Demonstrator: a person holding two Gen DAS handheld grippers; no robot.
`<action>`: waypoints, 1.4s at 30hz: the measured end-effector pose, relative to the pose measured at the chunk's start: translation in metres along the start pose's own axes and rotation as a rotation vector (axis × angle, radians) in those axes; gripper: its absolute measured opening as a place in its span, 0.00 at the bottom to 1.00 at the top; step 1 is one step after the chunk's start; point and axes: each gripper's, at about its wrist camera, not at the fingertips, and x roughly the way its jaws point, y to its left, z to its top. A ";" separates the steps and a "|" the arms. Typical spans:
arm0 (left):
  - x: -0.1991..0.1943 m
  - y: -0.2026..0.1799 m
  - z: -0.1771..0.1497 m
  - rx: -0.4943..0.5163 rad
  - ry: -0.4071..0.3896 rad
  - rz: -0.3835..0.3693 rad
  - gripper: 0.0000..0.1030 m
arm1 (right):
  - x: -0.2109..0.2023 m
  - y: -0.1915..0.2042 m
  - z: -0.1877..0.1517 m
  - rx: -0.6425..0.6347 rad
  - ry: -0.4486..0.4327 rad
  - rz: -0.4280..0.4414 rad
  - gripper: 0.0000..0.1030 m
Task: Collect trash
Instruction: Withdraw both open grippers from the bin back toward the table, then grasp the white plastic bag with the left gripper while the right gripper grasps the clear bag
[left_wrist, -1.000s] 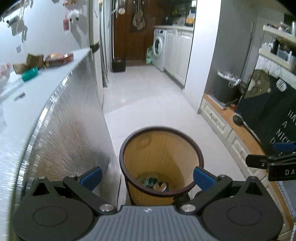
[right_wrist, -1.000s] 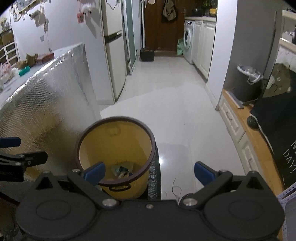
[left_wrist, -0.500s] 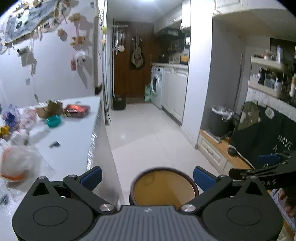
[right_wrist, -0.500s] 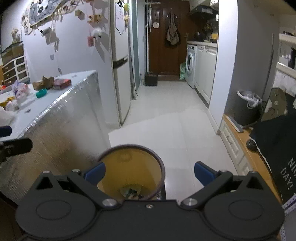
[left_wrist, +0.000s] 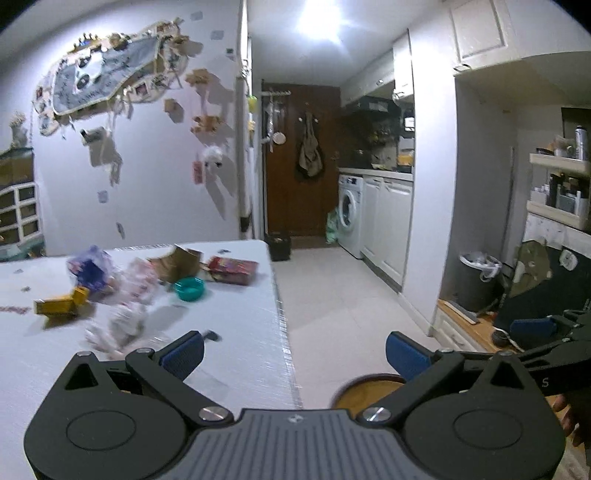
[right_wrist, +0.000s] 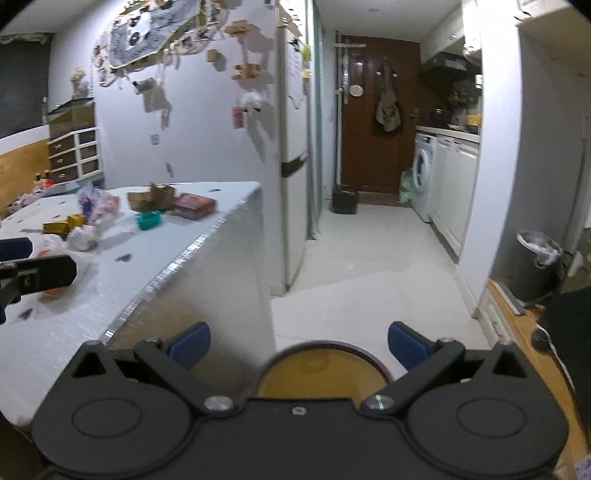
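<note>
Both grippers are open and empty. My left gripper (left_wrist: 293, 352) is raised over the white table's (left_wrist: 236, 332) right edge. Trash lies on the table ahead of it: a teal lid (left_wrist: 189, 288), a red packet (left_wrist: 232, 269), torn cardboard (left_wrist: 177, 263), a yellow box (left_wrist: 59, 304), crumpled white wrappers (left_wrist: 122, 325). The tan bin with a dark rim (left_wrist: 364, 387) stands on the floor below, partly hidden by the gripper. My right gripper (right_wrist: 299, 341) hovers above the bin (right_wrist: 321, 373); the same trash shows on the table (right_wrist: 147, 220) to its left.
A fridge (right_wrist: 295, 147) stands past the table. The tiled corridor (left_wrist: 332, 288) leads to a brown door and a washing machine (left_wrist: 349, 214). A grey bin with a white liner (left_wrist: 478, 280) and a low wooden cabinet sit at the right.
Both grippers have risen from just above the bin to table height. The tabletop trash has come into view and the bin has dropped to the bottom of both views.
</note>
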 end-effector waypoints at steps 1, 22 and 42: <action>-0.001 0.006 0.001 0.009 -0.003 0.014 1.00 | 0.002 0.006 0.002 -0.002 -0.003 0.010 1.00; 0.019 0.177 -0.002 -0.022 0.074 0.173 1.00 | 0.037 0.121 0.015 -0.170 -0.121 0.228 1.00; 0.111 0.213 0.024 0.035 0.139 -0.006 0.84 | 0.072 0.204 0.024 -0.802 -0.288 0.317 0.76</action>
